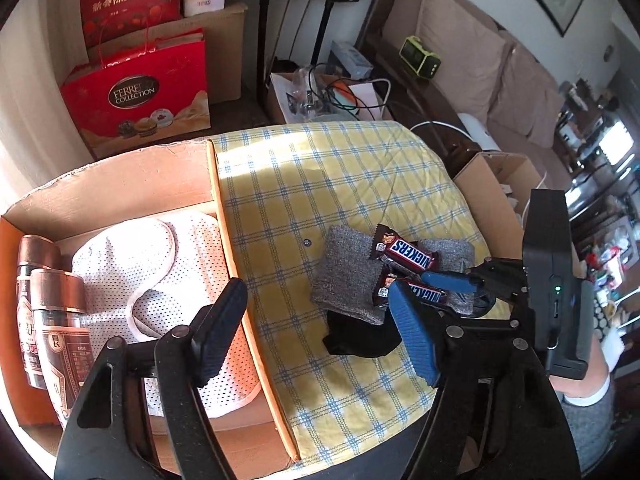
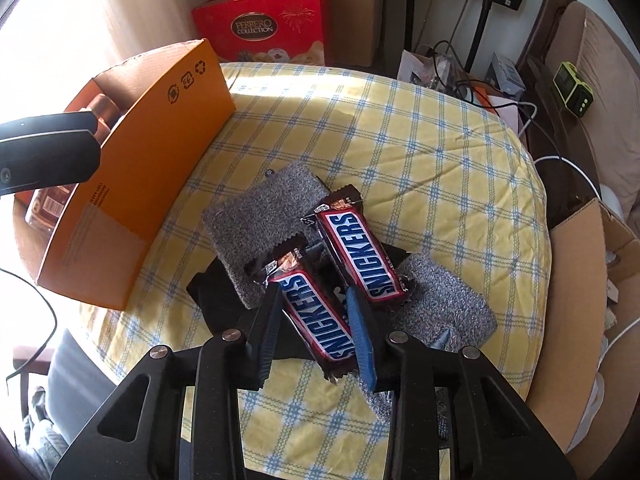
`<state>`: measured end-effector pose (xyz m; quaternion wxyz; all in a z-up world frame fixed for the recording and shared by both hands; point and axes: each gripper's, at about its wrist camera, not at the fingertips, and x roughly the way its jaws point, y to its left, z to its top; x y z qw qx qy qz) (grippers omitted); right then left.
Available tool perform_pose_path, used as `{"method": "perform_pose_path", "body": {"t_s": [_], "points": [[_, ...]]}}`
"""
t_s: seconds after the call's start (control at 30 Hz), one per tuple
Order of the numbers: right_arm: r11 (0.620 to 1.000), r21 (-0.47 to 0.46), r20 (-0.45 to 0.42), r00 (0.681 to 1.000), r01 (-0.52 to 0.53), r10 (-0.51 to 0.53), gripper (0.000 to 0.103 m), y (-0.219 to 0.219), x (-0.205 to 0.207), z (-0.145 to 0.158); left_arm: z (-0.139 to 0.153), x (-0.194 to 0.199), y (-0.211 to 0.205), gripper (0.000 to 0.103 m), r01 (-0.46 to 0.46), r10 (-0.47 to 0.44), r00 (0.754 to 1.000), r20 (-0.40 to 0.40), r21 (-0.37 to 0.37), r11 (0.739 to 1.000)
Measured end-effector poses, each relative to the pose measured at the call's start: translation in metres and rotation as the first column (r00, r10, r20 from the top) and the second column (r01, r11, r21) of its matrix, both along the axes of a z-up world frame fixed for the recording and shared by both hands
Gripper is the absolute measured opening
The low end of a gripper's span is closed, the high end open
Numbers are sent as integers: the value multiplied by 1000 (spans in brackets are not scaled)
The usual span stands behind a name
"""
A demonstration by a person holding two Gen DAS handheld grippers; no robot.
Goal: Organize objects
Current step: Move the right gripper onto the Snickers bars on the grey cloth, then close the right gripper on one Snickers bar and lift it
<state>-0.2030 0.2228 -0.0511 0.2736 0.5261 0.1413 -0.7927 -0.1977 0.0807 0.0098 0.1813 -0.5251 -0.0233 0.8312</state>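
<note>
Snickers bars lie in a pair on a grey knitted cloth [image 2: 264, 208] near the middle of my table [image 2: 440, 168], which wears a yellow checked cover. My right tool [image 2: 316, 328] has its fingers on either side of the nearer Snickers bar [image 2: 316, 320], the pads against the wrapper's long edges, pinching it. The farther Snickers bar [image 2: 360, 256] lies just beside it, angled toward the table's far edge and touching it at one end. Under the grey cloth a black cloth [image 2: 216, 300] shows toward the near edge.

My left tool [image 1: 316, 328] is spread, with nothing between its fingers: one finger hangs over the cardboard box [image 1: 120, 184] at the table's left edge, the other over the cover beside the bars. From this side both Snickers bars show on the cloth, with my right tool reaching in from the right. Inside the box lie white slippers [image 1: 160, 264] with a dotted sole, and two copper-capped jars [image 1: 52, 312] stand against its left wall, touching each other.
</note>
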Motion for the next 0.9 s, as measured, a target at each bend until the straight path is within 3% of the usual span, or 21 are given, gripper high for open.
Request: {"method": "perform_pose_path", "body": {"t_s": [0.5, 0.63, 0.9], "points": [[995, 80, -11, 998, -54, 55, 38, -13, 5, -15, -9, -2, 10, 70, 8, -8, 1000, 29, 10, 1000], [998, 52, -27, 999, -44, 46, 31, -13, 8, -17, -8, -2, 8, 70, 2, -2, 1000, 31, 10, 1000], [997, -58, -49, 997, 59, -62, 29, 9, 15, 8, -8, -4, 19, 72, 5, -6, 999, 38, 26, 1000]]}}
